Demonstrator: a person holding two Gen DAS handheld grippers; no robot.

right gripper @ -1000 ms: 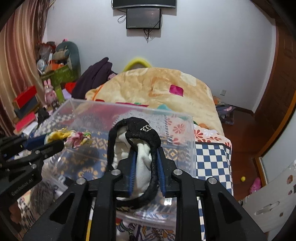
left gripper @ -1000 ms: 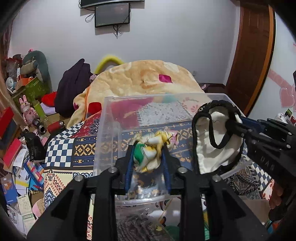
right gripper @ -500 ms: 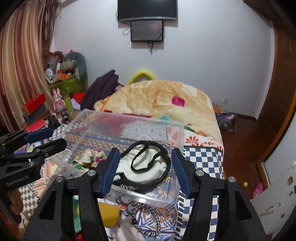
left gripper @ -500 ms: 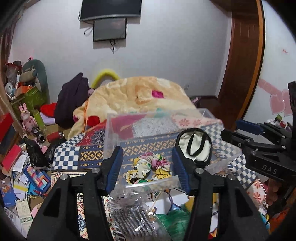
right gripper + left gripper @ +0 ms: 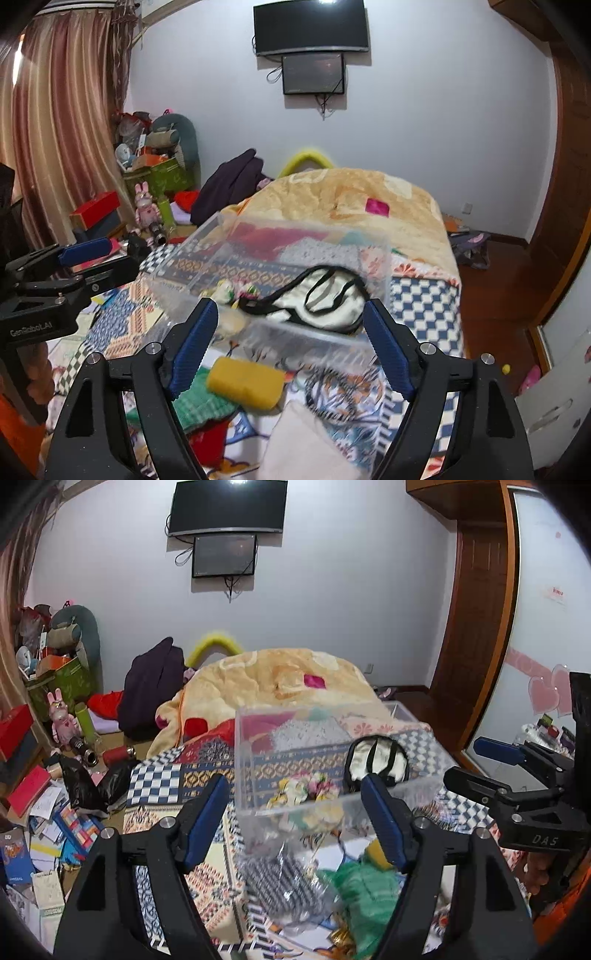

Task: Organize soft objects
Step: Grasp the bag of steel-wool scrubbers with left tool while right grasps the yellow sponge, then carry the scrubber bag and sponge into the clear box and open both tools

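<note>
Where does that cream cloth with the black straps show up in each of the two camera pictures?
Left wrist view: cream cloth right of centre, in the clear bin's right end.
Right wrist view: centre, between the open fingers.
Shared landmark: flowery bundle just left of it.

A: What hangs on the far wall?
B: A dark television with a smaller screen just below it.
A: And at the left?
B: Striped curtains; near them a pink toy rabbit and a red box
</note>
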